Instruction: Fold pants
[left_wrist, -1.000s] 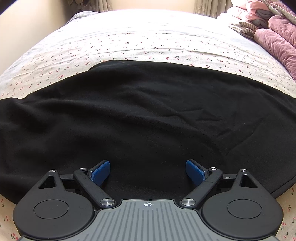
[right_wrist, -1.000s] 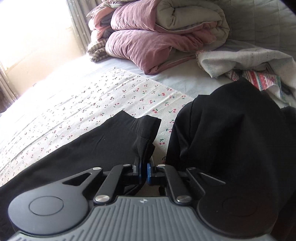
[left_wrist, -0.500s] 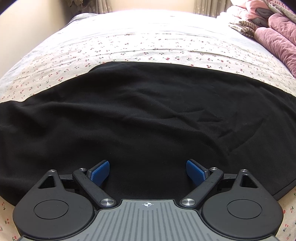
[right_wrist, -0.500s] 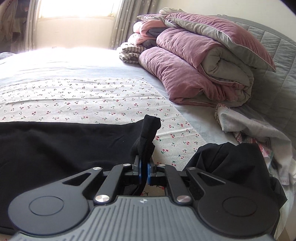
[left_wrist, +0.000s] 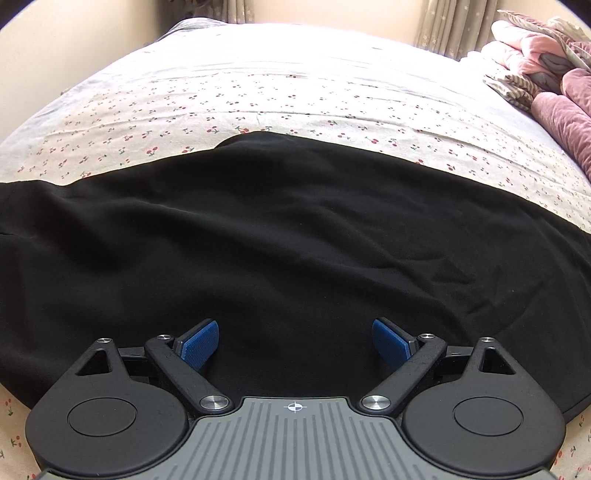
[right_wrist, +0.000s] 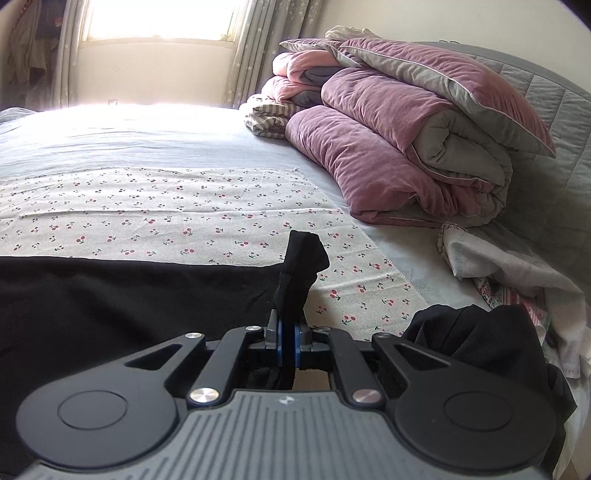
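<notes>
While the right gripper (right_wrist: 288, 341) pinches a corner of the black pants (right_wrist: 122, 295) between closed pads, the left gripper (left_wrist: 294, 341) hangs wide open, empty, over them; beyond lies the cherry-print sheet (left_wrist: 258, 110)

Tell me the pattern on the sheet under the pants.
Small red cherries on a cream sheet, clearest in the left wrist view.

One black pants (left_wrist: 295, 236); two grippers: left gripper (left_wrist: 293, 341), right gripper (right_wrist: 289, 339).
</notes>
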